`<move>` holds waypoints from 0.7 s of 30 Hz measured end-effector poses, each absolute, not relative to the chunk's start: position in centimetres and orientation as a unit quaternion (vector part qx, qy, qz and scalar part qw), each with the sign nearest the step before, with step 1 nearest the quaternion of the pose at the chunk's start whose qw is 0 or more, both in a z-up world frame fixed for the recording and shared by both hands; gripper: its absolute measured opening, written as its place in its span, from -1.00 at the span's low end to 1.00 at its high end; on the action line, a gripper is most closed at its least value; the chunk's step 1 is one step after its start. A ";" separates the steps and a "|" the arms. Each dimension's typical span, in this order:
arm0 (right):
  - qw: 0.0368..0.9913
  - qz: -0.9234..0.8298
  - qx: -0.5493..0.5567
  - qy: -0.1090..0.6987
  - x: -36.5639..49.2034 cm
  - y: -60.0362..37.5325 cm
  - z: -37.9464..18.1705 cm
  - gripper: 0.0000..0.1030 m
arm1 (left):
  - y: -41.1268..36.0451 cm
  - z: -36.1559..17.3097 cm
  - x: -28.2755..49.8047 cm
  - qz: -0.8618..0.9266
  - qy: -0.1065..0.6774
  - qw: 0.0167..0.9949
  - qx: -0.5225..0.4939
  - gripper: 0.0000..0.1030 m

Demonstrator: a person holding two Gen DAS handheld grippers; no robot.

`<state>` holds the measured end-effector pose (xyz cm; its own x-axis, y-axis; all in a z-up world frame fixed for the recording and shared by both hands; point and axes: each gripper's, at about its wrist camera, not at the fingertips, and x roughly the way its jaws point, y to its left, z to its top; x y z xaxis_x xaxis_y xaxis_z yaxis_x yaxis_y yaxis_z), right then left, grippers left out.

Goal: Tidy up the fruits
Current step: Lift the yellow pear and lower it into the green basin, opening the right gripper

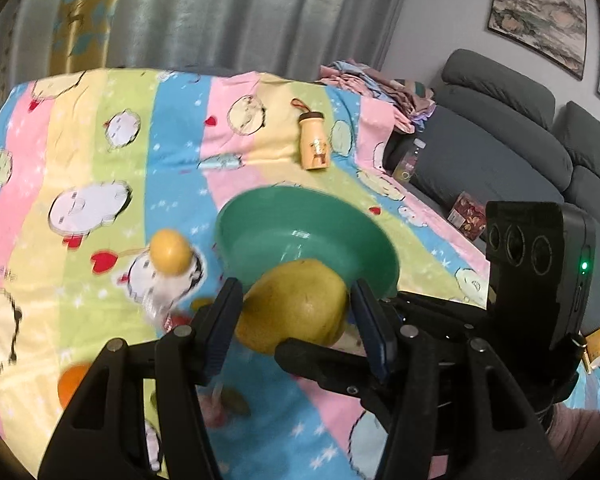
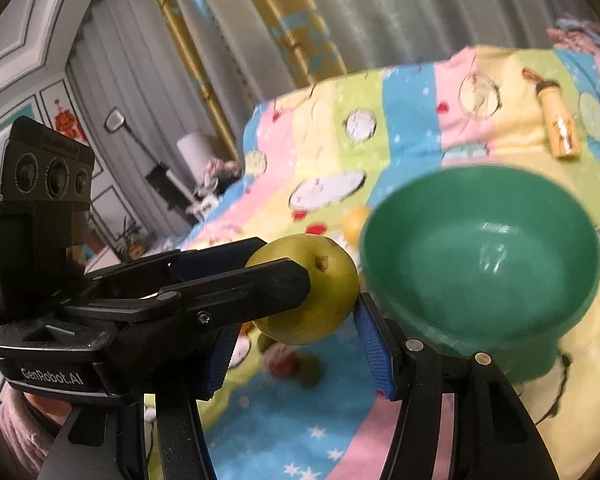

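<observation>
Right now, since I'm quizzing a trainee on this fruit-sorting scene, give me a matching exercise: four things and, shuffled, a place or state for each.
Things:
1. yellow-green pear
2. green plastic bowl
3. small yellow bottle with brown cap
4. round orange fruit

States:
A. lying on its side on the striped cloth
B. upright and empty
C. clamped by the left gripper and the right gripper
D. partly hidden behind the left gripper

Pairs: 1-C, 2-B, 3-A, 4-D.
</observation>
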<state>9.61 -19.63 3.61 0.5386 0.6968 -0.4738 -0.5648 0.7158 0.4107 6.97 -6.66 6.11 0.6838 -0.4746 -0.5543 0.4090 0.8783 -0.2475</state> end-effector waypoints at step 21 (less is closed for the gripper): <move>0.839 0.272 0.136 0.450 19.7 -25.2 -0.2 0.15 | -13.7 2.4 19.0 -0.263 0.433 0.861 -0.054 0.07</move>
